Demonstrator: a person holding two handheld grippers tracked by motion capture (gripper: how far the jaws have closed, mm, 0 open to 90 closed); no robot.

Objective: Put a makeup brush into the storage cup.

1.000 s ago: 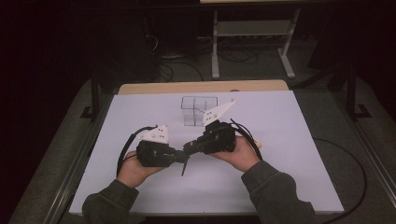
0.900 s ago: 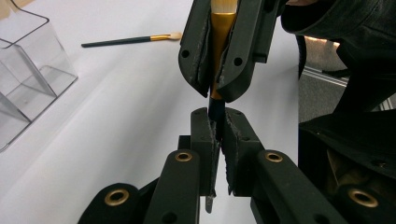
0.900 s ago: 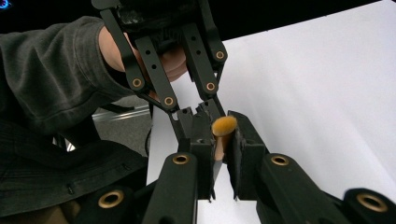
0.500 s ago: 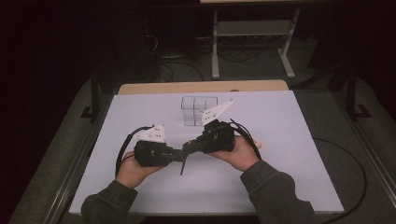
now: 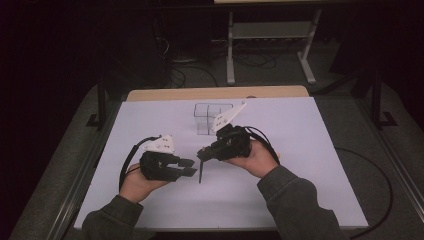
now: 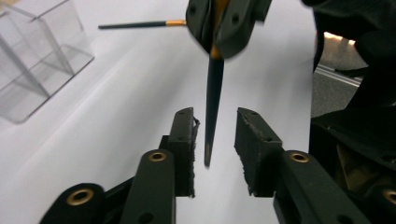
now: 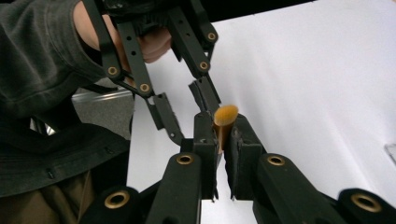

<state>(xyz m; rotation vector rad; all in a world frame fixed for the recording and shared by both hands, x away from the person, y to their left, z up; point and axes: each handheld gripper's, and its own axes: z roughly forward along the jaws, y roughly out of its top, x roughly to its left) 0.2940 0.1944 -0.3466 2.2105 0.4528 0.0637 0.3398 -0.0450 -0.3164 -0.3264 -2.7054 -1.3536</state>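
A slim brush with a dark handle (image 6: 214, 93) and an orange tuft (image 7: 226, 114) hangs tip-down over the white table top (image 5: 310, 150). My right gripper (image 7: 220, 128) is shut on it just below the tuft, also seen as the right gripper (image 5: 202, 152) in the high view. My left gripper (image 6: 214, 135) is open, its jaws on either side of the handle's lower end without touching it. In the high view the left gripper (image 5: 189, 168) sits just left of the handle (image 5: 200, 171).
A clear plastic organiser box (image 5: 210, 117) with several compartments stands behind the grippers, also seen as the box (image 6: 37, 60) in the left gripper view. A second dark brush (image 6: 135, 24) lies flat on the table beyond it. Cables trail from both grippers.
My left gripper has drawn back slightly to the left, away from the brush. The right hand and brush have hardly moved.
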